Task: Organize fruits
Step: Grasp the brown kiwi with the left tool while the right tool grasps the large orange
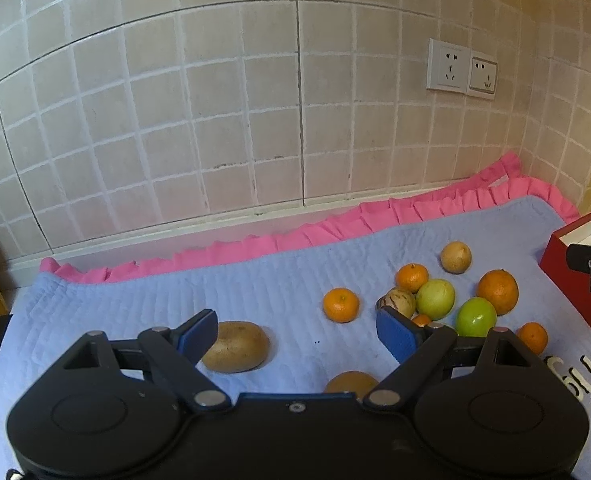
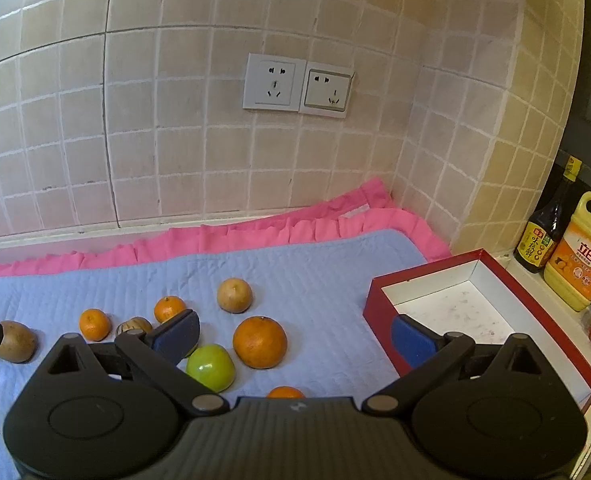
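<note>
Nearby, soy sauce bottle (image 2: 543, 236), detergent jug (image 2: 579, 256).

Loose oranges (image 2: 259, 342), green apples (image 2: 210, 367), brown kiwi (image 1: 237, 346) beside an empty red box (image 2: 455, 308).

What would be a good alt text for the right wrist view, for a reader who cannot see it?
The open right tool hovers over a blue quilted mat with scattered fruit, including a large orange and a green apple. An empty red box sits to the right, before a tiled wall.

Even warm indoor light, soft shadows, strong fisheye bending, dark corners
</note>
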### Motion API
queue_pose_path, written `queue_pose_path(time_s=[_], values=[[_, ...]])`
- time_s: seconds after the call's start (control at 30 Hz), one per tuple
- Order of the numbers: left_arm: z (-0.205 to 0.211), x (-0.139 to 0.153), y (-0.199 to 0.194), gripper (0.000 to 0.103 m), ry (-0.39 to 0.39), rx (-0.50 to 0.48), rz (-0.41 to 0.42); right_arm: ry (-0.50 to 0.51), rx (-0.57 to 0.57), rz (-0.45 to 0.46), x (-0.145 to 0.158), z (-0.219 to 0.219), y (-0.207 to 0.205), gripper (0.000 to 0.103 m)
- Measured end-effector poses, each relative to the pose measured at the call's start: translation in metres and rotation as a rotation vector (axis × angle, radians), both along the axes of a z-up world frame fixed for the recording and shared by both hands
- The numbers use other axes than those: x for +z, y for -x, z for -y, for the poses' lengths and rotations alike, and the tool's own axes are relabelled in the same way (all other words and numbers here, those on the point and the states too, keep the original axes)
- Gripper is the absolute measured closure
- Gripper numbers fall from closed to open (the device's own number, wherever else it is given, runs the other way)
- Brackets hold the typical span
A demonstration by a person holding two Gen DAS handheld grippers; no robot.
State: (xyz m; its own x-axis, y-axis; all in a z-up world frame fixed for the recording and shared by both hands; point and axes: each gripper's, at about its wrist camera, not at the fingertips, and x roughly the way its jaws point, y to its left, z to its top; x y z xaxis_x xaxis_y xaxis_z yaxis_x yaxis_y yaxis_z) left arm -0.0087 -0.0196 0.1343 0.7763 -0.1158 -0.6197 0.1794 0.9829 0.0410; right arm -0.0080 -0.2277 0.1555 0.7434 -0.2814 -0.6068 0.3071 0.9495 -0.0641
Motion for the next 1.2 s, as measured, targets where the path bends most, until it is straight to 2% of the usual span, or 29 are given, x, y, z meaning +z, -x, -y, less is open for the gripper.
queue_pose_path(time_s=[0.17, 0.23, 0.33, 0.4, 0.47, 0.57, 0.67, 0.8, 0.97, 1.07, 1.13, 1.2], values=[[-0.006, -0.014, -0.004, 0.001, 0.026, -0.038, -0.039, -0.011, 0.003, -0.022, -0.011, 0.01, -0.008, 0.0], [-0.007, -0.021, -0.007, 0.001, 0.059, -0.095, -0.08, -0.043, 0.014, -0.037, -0.017, 0.019, -0.012, 0.0], [-0.005, -0.034, -0.011, 0.001, 0.106, -0.159, -0.143, -0.149, 0.034, -0.065, -0.032, 0.035, -0.027, 0.0], [-0.001, -0.044, -0.017, 0.001, 0.113, -0.166, -0.187, -0.246, 0.037, -0.09, -0.047, 0.047, -0.04, 0.004], [0.003, -0.055, -0.024, 0.001, 0.11, -0.158, -0.224, -0.298, 0.029, -0.103, -0.059, 0.054, -0.054, 0.01], [0.008, -0.067, -0.032, 0.001, 0.104, -0.151, -0.246, -0.285, 0.018, -0.13, -0.072, 0.056, -0.076, 0.013], [0.011, -0.078, -0.041, 0.001, 0.1, -0.15, -0.276, -0.312, 0.028, -0.16, -0.081, 0.059, -0.095, 0.014], [0.015, -0.089, -0.051, 0.001, 0.093, -0.15, -0.311, -0.295, 0.014, -0.204, -0.094, 0.057, -0.111, 0.019], [0.019, -0.1, -0.057, 0.002, 0.095, -0.133, -0.335, -0.29, 0.019, -0.241, -0.106, 0.057, -0.128, 0.02], [0.02, -0.104, -0.059, 0.011, 0.098, -0.13, -0.35, -0.281, 0.034, -0.255, -0.111, 0.053, -0.135, 0.02], [0.021, -0.106, -0.06, 0.012, 0.105, -0.124, -0.353, -0.293, 0.044, -0.259, -0.114, 0.05, -0.139, 0.022], [0.022, -0.107, -0.06, 0.013, 0.1, -0.119, -0.349, -0.309, 0.048, -0.274, -0.118, 0.048, -0.143, 0.028]])
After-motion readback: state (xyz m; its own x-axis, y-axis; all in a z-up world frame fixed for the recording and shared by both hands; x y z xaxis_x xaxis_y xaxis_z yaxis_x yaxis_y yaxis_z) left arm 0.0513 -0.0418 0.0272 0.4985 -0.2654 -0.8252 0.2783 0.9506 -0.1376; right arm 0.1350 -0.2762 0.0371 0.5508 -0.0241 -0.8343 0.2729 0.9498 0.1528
